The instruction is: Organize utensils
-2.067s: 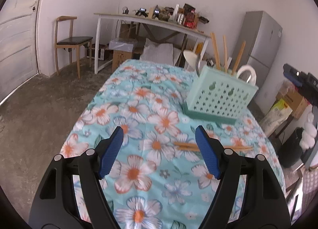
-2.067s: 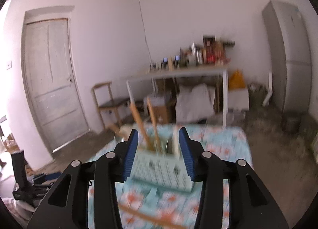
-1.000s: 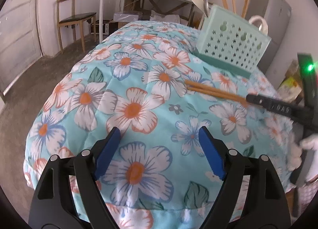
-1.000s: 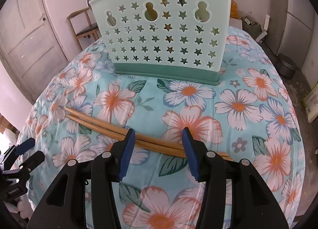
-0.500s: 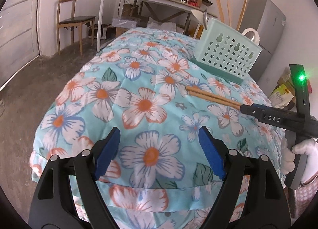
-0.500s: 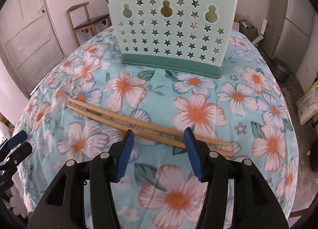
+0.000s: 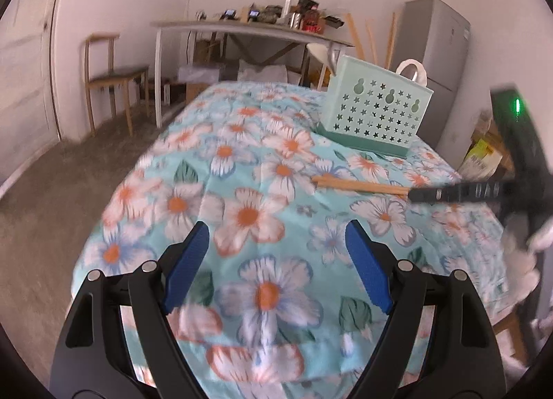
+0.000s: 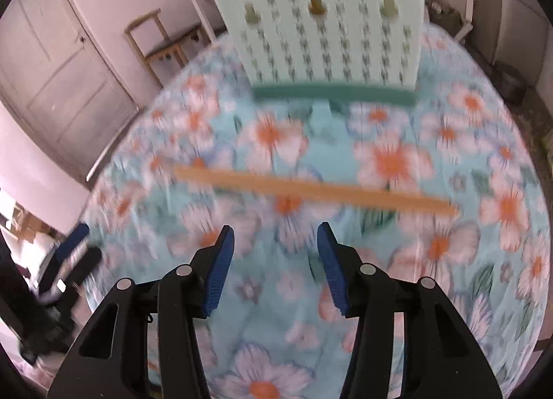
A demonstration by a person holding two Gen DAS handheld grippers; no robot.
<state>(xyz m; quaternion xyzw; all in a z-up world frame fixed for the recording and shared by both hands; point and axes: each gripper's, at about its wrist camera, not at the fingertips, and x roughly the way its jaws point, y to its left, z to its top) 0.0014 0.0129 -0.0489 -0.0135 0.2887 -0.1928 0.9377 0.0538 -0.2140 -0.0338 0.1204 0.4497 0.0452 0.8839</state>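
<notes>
A pair of wooden chopsticks [image 8: 311, 188] lies across the floral tablecloth [image 8: 449, 122], a little beyond my right gripper [image 8: 275, 228]. Its jaws are closing with nothing between them. Behind the chopsticks stands a mint star-pierced utensil basket [image 8: 328, 36] holding wooden utensils. In the left wrist view my left gripper [image 7: 277, 226] hovers wide open over the near end of the table, empty. The chopsticks [image 7: 359, 185] lie ahead and to the right, the basket [image 7: 376, 115] behind them. The right gripper's black body [image 7: 466, 189] reaches in from the right and covers their right end.
A wooden chair [image 7: 110, 77] and a cluttered long table [image 7: 249, 27] stand by the far wall. A grey fridge [image 7: 435, 53] is behind the basket. A cardboard box [image 7: 484, 157] sits off the table's right side. A panelled door [image 8: 52, 63] is at the left.
The right gripper has moved up and toward the basket, which now looms larger; the chopsticks sit farther beyond its fingertips. The left gripper has tilted up a little and stays open.
</notes>
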